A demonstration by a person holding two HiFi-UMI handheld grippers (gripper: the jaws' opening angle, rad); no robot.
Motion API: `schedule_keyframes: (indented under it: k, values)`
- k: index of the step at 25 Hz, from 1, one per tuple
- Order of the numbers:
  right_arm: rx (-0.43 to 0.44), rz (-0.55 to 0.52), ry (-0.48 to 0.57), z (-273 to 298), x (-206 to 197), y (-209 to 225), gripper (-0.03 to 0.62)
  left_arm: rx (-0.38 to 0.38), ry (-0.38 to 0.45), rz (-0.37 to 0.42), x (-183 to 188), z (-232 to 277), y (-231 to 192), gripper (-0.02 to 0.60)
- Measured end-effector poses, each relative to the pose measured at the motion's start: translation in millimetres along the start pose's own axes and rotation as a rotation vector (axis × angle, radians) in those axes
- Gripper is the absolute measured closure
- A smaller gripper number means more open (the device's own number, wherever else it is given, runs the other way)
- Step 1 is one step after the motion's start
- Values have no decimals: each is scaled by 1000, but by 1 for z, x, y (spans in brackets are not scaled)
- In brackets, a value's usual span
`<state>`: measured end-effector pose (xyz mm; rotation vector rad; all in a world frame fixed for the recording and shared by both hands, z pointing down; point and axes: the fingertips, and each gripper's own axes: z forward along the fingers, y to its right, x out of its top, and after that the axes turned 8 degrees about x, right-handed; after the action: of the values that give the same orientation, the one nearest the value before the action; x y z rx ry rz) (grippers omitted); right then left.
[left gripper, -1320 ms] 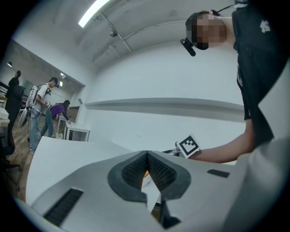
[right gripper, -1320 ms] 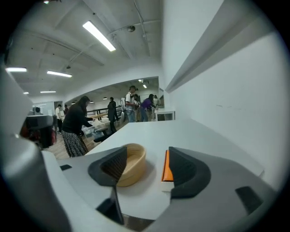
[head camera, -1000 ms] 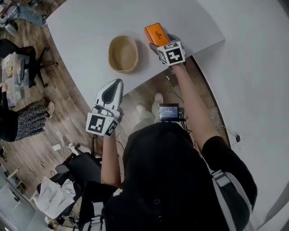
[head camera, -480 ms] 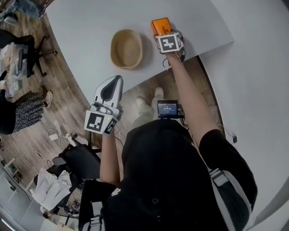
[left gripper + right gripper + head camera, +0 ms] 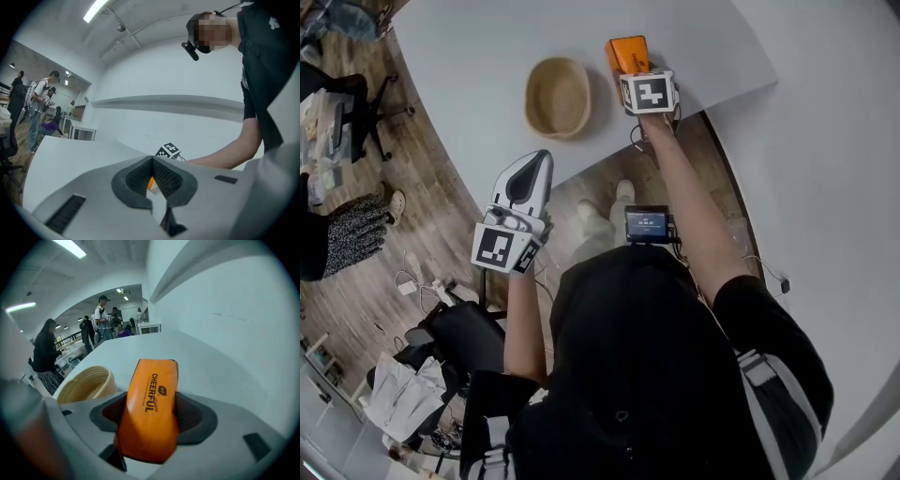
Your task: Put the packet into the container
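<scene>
Since one second ago, the right gripper went forward over the table and reached the packet, which before lay free ahead of it. The jaws were closing on the packet. The orange packet stood between them and filled the gap, and both pads seemed to touch its long sides. It lay on the table at about 12 o'clock in the head view, and its far end stuck out past the jaws.

The container, a tan woven bowl, stood on the same table at about 8 o'clock from the packet, apart from it.

The left gripper stayed almost in the same place as before. It was at about 7 o'clock from the container, off the table edge and above the wooden floor. Its jaws were pressed together at the tips.
</scene>
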<state>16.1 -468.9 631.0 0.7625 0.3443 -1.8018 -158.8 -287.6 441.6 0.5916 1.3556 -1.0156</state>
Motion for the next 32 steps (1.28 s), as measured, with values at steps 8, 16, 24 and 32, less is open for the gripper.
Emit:
schedule_keyframes:
  k: [8,16,24,32]
  values:
    - [88,-33,78,-35,33,-64,267,33,25,-6,-1,-22,6,574]
    - [158,-102,73,-24,46,-138,267,92,51,-29,2,-52,-6,574]
    - [180,-131,44,-24,44,-180,267,142,76,-51,1,-77,-24,574]
    - [118,-154,-27,-8,34,-183,267,142,74,-61,-4,-80,-28,574]
